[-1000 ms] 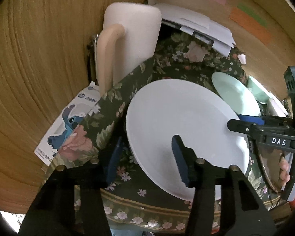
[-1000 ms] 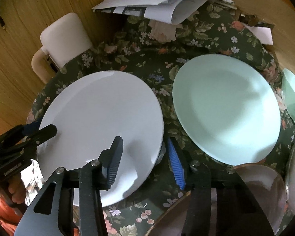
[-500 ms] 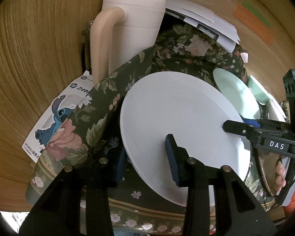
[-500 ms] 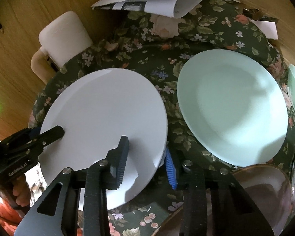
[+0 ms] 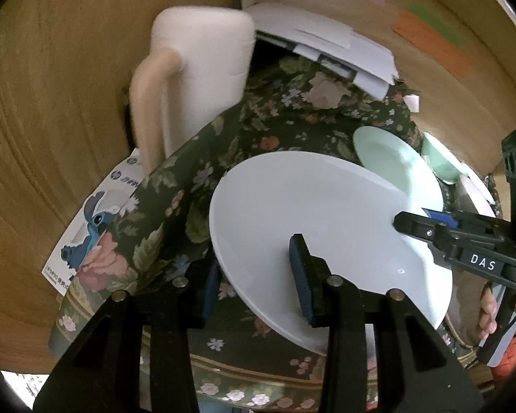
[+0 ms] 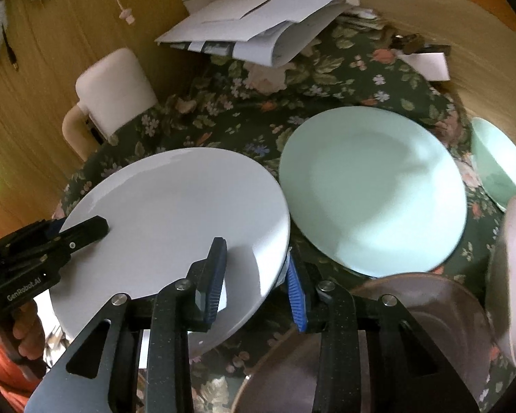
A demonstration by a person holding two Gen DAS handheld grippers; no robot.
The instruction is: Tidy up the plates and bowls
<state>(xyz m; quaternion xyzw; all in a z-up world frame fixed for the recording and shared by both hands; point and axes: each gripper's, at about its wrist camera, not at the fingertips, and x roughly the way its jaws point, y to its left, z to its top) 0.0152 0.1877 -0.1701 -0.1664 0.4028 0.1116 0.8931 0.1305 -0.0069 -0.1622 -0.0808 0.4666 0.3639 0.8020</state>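
Floral cloth (image 6: 326, 96), dark green with pink roses and small white blossoms, covers the table and hangs over its near edge, where a pale border band shows in the left wrist view. Wood-grain panelling (image 5: 51, 103) walls the scene on the left and behind, with pink, green and orange paper notes (image 5: 430, 38) stuck on it at 1 o'clock. A loose heap of white papers (image 6: 258, 24) lies at 12 o'clock on the cloth, and a cream chair back (image 5: 203, 69) with a beige armrest stands against the table at 10 o'clock; a card printed with a blue cartoon figure (image 5: 93, 220) lies below it off the table's left edge. The white plate (image 6: 175, 227) sits tilted at the table's near-left side, its rim lifted off the cloth. The left claw (image 5: 258, 272) has its blue-padded fingers partly closed across the plate's left rim, one finger above and one beneath. The right claw (image 6: 254, 275) grips the opposite rim the same way, one finger on top, the other under the edge. At 2 o'clock from the white plate, just beside it, a mint green plate (image 6: 375, 189) lies flat on the cloth. A green bowl (image 6: 498, 161) sits at the far right, a brown plate (image 6: 412, 337) at 5 o'clock, and a pale pink dish (image 6: 512, 275) at its right.
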